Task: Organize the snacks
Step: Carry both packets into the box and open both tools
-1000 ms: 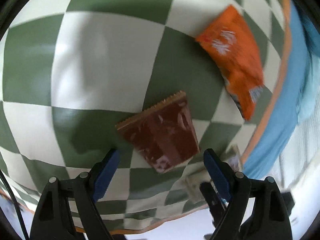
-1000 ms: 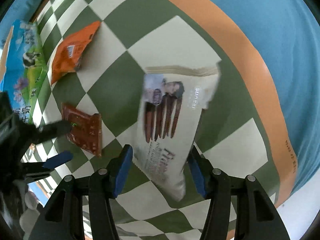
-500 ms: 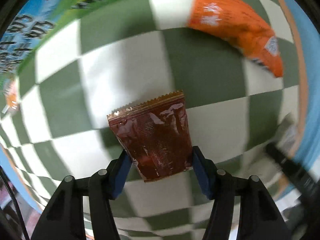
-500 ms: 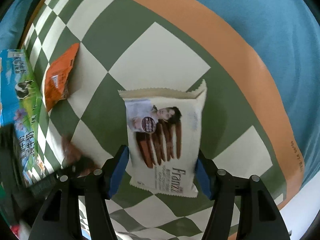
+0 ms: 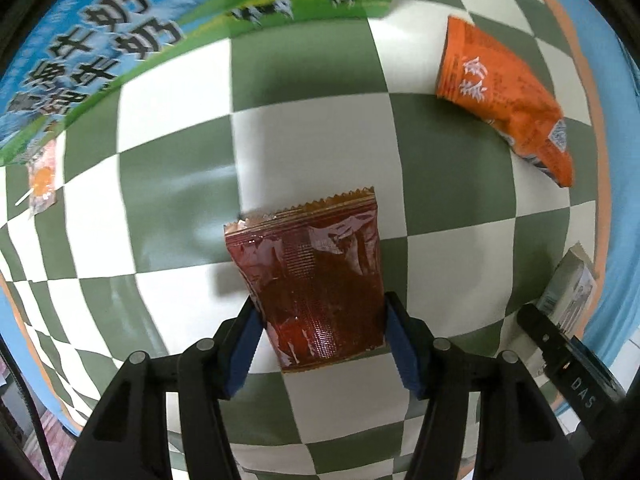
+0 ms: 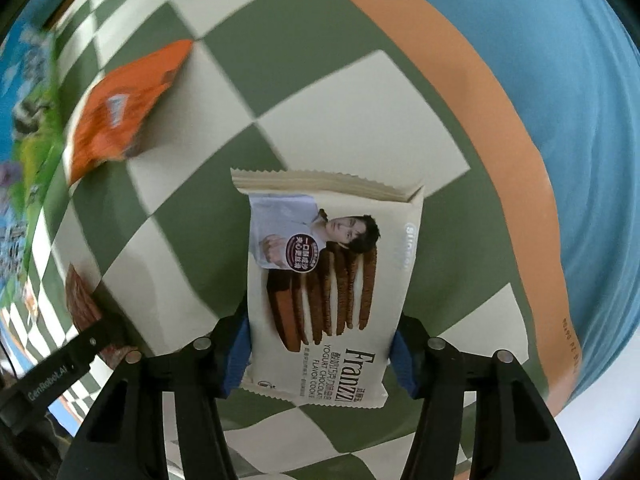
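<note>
The checkered table [image 5: 312, 128] carries a milk carton [image 5: 120, 40] at its far edge and an orange packet [image 5: 504, 96] near the orange-bordered side. The right tongs [image 6: 320, 344], having just closed further, clench the cookie packet [image 6: 332, 280] by its long sides, lifted clear for sorting; the left tongs [image 5: 320, 332] likewise grasp the red sachet [image 5: 316, 276].

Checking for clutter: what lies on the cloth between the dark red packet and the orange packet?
Nothing: in the left wrist view only bare checkered cloth separates the dark red packet from the orange packet.
</note>
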